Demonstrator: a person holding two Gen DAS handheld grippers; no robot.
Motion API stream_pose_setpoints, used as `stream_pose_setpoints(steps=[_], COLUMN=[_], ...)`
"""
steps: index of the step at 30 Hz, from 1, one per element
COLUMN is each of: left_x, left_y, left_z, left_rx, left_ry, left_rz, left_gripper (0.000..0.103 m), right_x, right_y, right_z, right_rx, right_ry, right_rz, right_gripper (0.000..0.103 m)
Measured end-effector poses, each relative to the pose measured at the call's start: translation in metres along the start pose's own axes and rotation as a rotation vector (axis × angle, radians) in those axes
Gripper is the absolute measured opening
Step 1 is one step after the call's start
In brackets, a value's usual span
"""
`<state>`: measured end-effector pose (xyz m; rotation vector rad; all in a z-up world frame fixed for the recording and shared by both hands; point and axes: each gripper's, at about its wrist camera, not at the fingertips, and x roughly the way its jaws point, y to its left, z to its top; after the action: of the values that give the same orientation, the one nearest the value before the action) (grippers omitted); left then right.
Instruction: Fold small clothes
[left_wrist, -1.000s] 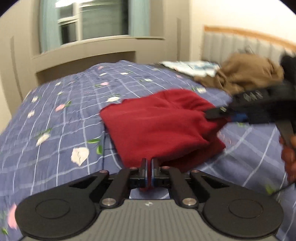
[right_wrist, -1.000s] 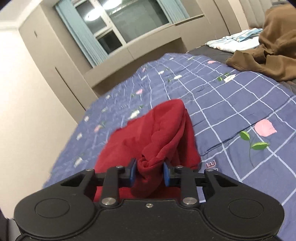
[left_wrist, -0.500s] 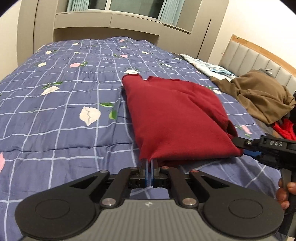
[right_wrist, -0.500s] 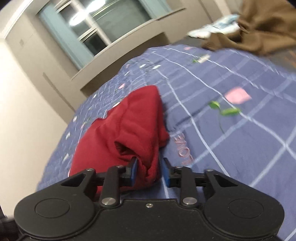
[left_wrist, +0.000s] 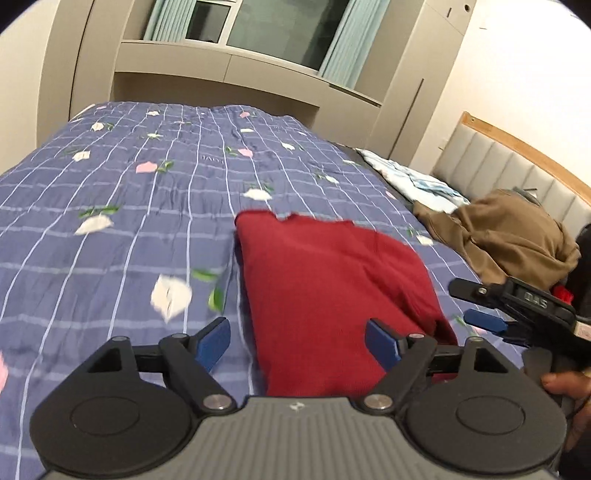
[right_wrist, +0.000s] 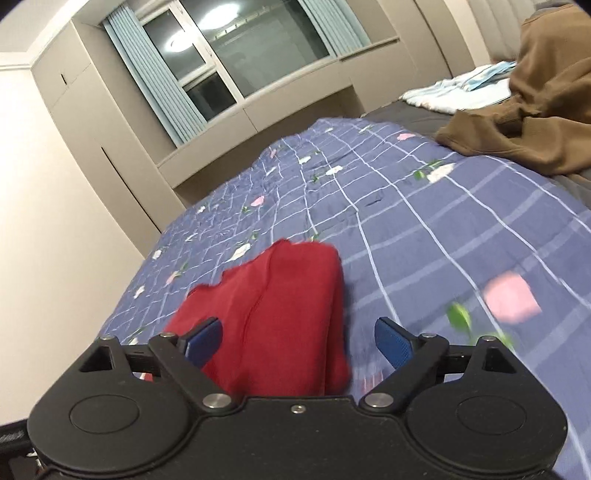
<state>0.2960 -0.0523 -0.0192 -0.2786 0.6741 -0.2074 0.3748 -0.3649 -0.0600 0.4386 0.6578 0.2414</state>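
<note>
A folded red garment (left_wrist: 332, 295) lies flat on the blue checked bedspread (left_wrist: 110, 229), roughly in the middle of the bed, its neckline edge at the far end toward twelve o'clock in the left wrist view. The left gripper (left_wrist: 297, 341) hangs just over the garment's near edge with its jaws opening wide; the red cloth shows in the gap between the blue pads (left_wrist: 212, 341), but neither pad presses on it (the left pad sits over bare bedspread, the right one over the cloth). At about three o'clock in that view the right gripper (left_wrist: 476, 306) reaches in from the side, its fingers spread and clear of the garment's near right corner, with a hand (left_wrist: 565, 391) on its handle below.

From the right wrist view, the right gripper (right_wrist: 299, 341) also has its jaws opening, and the garment (right_wrist: 280, 317) lies between and ahead of them, loose, touched by neither pad as far as can be seen. The cloth and bedspread near the fingers are blurred.

Toward one o'clock in the left view, well apart from the red piece, a brown garment (left_wrist: 509, 236) lies crumpled near the padded headboard (left_wrist: 517, 173), with a pale blue and white cloth (left_wrist: 413, 181) beside it. A window (right_wrist: 236, 55) with light blue curtains stands beyond the foot of the bed at twelve o'clock.
</note>
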Motion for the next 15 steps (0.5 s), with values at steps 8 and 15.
stream_pose_setpoints(steps=[8, 15], left_x=[0.052, 0.066], left_y=[-0.002, 0.013], left_z=[0.014, -0.001], left_rx=[0.006, -0.038], left_ry=[0.042, 0.087], left_rz=[0.033, 0.063], left_gripper=[0.085, 0.086], right_x=[0.075, 0.091], right_y=[-0.014, 0.003], right_z=[0.038, 0.047], right_rx=[0.023, -0.113], right_ry=[0.092, 0.075], right_rz=[0.044, -0.002], right_gripper=[0.012, 0.009])
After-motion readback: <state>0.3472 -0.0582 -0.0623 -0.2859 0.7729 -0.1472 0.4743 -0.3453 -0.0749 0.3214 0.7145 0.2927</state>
